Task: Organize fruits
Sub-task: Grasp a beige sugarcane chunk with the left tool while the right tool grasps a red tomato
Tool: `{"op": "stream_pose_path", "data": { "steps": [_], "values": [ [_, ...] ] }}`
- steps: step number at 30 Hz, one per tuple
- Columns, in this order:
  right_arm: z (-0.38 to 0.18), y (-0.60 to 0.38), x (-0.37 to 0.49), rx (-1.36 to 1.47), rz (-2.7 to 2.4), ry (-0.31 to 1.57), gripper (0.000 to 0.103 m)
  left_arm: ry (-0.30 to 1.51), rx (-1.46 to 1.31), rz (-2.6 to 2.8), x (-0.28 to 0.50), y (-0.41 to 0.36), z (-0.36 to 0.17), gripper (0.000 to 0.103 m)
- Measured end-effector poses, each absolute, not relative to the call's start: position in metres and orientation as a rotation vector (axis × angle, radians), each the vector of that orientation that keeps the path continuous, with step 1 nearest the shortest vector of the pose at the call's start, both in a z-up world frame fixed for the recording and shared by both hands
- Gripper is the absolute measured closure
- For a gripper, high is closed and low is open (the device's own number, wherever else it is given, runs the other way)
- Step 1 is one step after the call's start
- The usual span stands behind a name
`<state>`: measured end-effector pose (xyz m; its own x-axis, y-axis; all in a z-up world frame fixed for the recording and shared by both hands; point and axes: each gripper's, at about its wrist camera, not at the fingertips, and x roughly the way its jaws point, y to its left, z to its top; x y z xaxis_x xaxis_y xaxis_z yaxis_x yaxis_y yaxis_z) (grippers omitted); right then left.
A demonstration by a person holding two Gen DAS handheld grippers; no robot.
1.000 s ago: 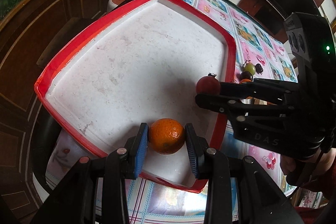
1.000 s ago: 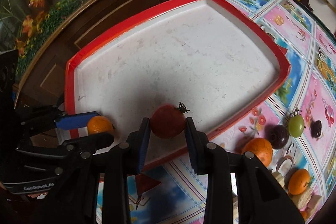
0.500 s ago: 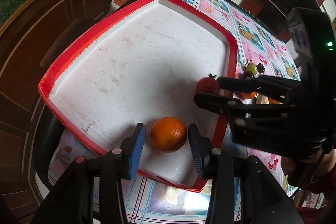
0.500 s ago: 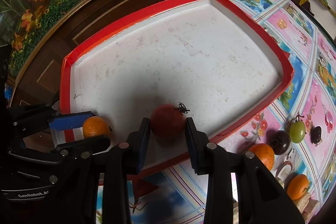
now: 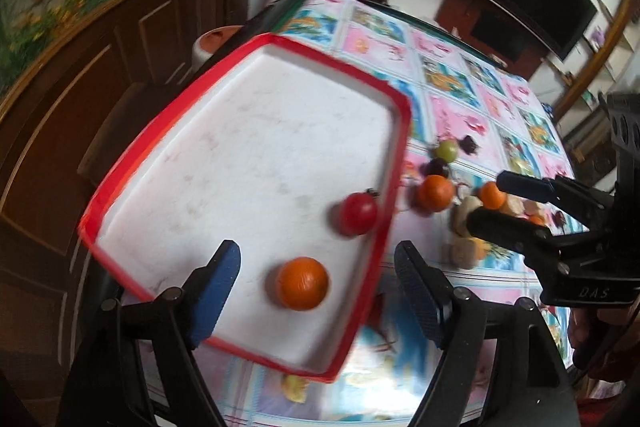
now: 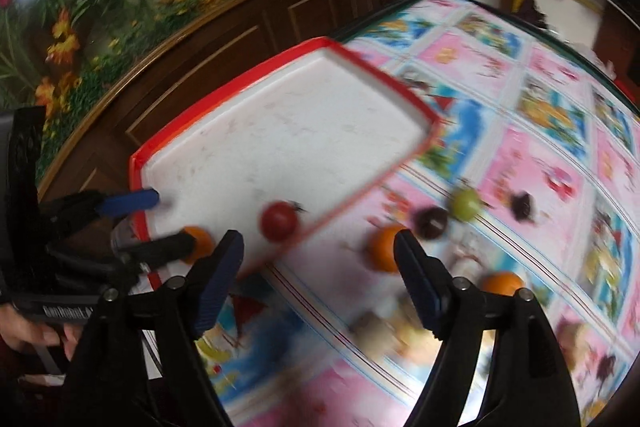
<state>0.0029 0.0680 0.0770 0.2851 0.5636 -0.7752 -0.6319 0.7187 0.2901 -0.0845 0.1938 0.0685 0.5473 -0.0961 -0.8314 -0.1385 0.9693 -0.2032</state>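
Left wrist view: the red-rimmed white tray (image 5: pixel 256 131) lies on the patterned tablecloth (image 5: pixel 472 123) and holds two fruits, an orange (image 5: pixel 303 283) near its close edge and a red tomato (image 5: pixel 359 214) just inside its right rim. The two sit apart, neither touching the other. The left gripper (image 5: pixel 318 287) is spread wide with nothing between its pads; the orange lies free on the tray floor in the gap, clear of both pads. Outside the tray, past the right rim, a cluster waits on the cloth: a second orange (image 5: pixel 435 191), a dark plum-like fruit (image 5: pixel 438 167), a green grape-like fruit (image 5: pixel 447 149), a smaller orange (image 5: pixel 493 195), and some pale pieces too blurred to name. The right gripper (image 5: pixel 486 199) reaches over that cluster, its jaws parted.

Right wrist view: the right gripper (image 6: pixel 318 279) is spread and empty, over the cloth beside the tray's near rim. The tomato (image 6: pixel 279 220) sits in the tray close to that rim, and the first orange (image 6: pixel 199 242) shows partly behind the left gripper (image 6: pixel 168 225). On the cloth lie the orange (image 6: pixel 383 247), the dark fruit (image 6: pixel 431 222), the green one (image 6: pixel 465 203) and another orange (image 6: pixel 502 283); the picture is smeared by motion.

By my reading the sorting is at an early stage: two fruits are in, and at least four more, likely more, are left to gather.
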Motion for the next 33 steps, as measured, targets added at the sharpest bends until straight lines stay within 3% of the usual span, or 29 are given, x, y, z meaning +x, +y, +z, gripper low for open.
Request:
{"op": "stream_pose_path", "data": {
  "steps": [17, 33],
  "values": [
    [0.05, -0.083, -0.027, 0.15, 0.441, 1.09, 0.023, 1.081, -0.168, -0.249, -0.057, 0.092, 0.056, 0.023],
    [0.014, -0.131, -0.03, 0.206, 0.294, 1.156, 0.023, 1.155, -0.13, -0.266, -0.04, 0.066, 0.025, 0.023]
  ]
}}
